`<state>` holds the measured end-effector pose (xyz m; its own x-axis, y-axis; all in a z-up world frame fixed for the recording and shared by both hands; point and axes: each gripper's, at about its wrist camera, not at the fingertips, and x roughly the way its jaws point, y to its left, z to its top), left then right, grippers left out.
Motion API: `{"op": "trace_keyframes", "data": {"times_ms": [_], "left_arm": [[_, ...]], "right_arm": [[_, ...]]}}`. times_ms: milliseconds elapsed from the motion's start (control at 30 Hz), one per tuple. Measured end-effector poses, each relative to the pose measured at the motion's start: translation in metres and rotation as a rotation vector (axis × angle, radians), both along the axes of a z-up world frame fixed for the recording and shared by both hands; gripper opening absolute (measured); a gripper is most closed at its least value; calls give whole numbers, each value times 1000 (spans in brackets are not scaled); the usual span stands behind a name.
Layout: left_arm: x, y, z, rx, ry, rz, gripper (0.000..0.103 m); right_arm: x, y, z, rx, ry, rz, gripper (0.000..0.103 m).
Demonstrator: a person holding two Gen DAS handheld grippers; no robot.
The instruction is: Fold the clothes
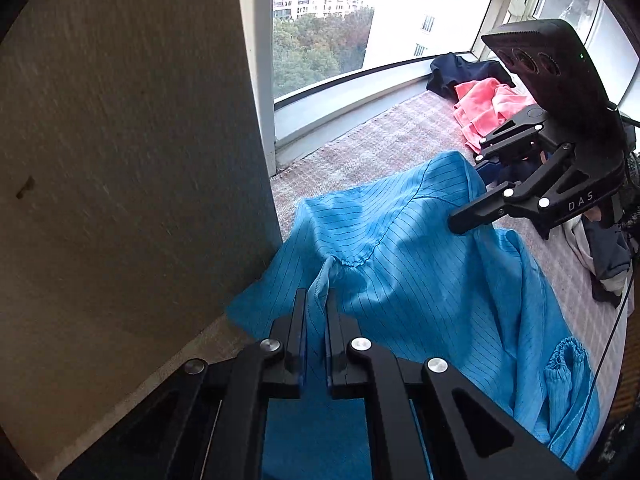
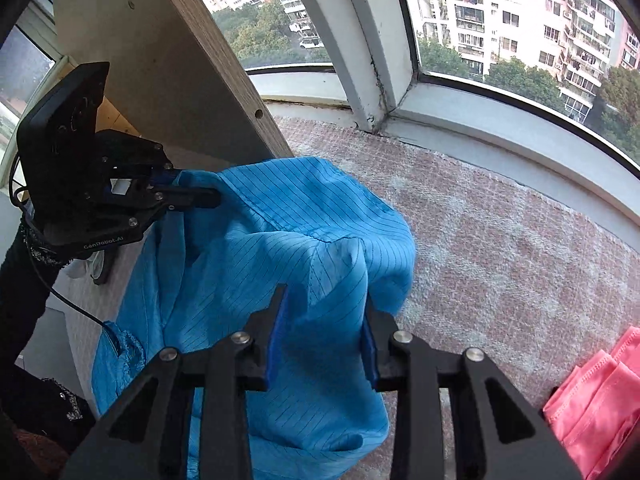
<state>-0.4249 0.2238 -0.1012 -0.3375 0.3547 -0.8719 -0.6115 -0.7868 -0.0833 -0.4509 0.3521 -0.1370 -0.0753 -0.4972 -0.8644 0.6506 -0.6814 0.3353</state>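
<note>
Blue pinstriped garment [image 1: 420, 280] lifted in a tented heap over a pinkish woven mat [image 2: 500, 240] beside the window sill [image 2: 480, 136]. Left gripper [image 1: 317, 304] with fingers [image 1: 298, 320] nearly together, pinching a narrow fold of the blue cloth at a seam. Right gripper [image 2: 326, 320] with fingers [image 2: 278, 332] partly apart, pressed on a thicker bunch of the same cloth. Elastic cuff [image 1: 564, 360] trailing at the garment's lower edge. Pink clothing [image 1: 488, 108] and dark navy clothing [image 1: 460, 72] piled well apart, near the window. Wooden panel [image 2: 192, 60] upright just beside the garment.
</note>
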Motion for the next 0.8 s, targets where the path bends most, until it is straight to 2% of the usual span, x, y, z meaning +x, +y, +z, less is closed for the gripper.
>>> {"op": "trace_keyframes", "data": {"times_ms": [100,267,333,567,633,700,767,800], "left_arm": [[14,-13,23,41,62,11,4],[42,-43,64,122,138,42,4],[53,-52,76,132,169,40,4],[82,-59,93,139,193,30,4],[85,-57,92,126,195,22,4],[82,-51,86,103,187,12,4],[78,-50,79,82,175,24,4],[75,-49,76,76,170,30,4]], "right_arm": [[11,5,17,-5,54,0,15],[37,15,55,-59,147,-2,10],[52,17,71,-78,183,-7,9],[96,14,112,-137,261,8,6],[101,11,111,-103,283,11,6],[98,10,100,-65,267,14,6],[94,16,90,-4,281,-27,11],[88,23,81,7,259,-53,26]]}}
